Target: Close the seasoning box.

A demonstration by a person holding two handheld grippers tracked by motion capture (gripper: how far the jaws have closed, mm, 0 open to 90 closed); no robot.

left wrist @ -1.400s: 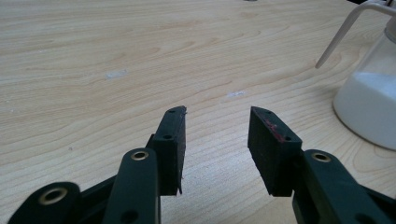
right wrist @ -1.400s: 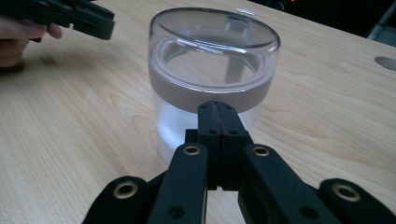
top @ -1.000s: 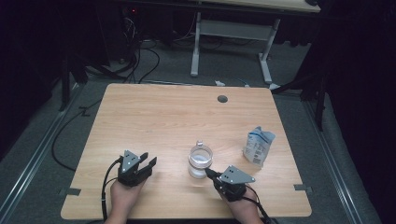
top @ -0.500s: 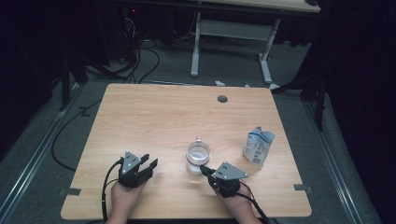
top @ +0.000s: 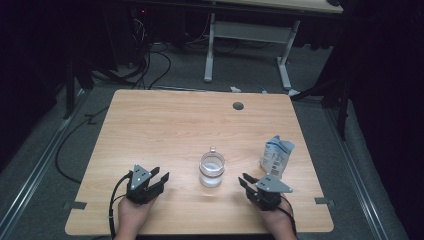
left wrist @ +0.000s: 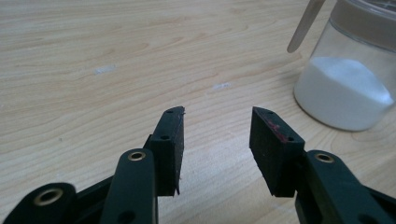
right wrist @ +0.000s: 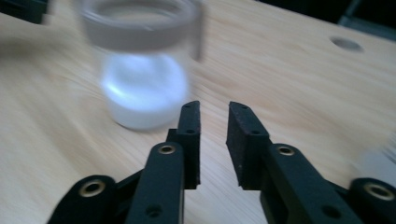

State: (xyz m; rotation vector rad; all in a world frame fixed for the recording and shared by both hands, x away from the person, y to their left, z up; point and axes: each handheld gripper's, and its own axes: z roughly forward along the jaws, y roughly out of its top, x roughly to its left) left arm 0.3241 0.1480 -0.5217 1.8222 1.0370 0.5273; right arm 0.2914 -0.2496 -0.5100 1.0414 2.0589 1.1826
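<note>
A clear glass jar holding white powder stands on the wooden table near its front edge, with a thin stick leaning out of it. My left gripper rests to the jar's left, open, with only bare wood between its jaws. The jar lies off to its right. My right gripper sits to the right of the jar, clear of it. Its jaws have just been opening and stand a little apart with nothing between them. The blurred jar is at the upper left of the right gripper view.
A small white and blue carton stands upright near the right edge, just behind my right gripper. A round cable hole is at the back of the table. A desk frame and cables lie on the floor beyond.
The right gripper has drawn back to the right, away from the jar, and its jaws have parted. The left gripper and the jar have stayed put.
</note>
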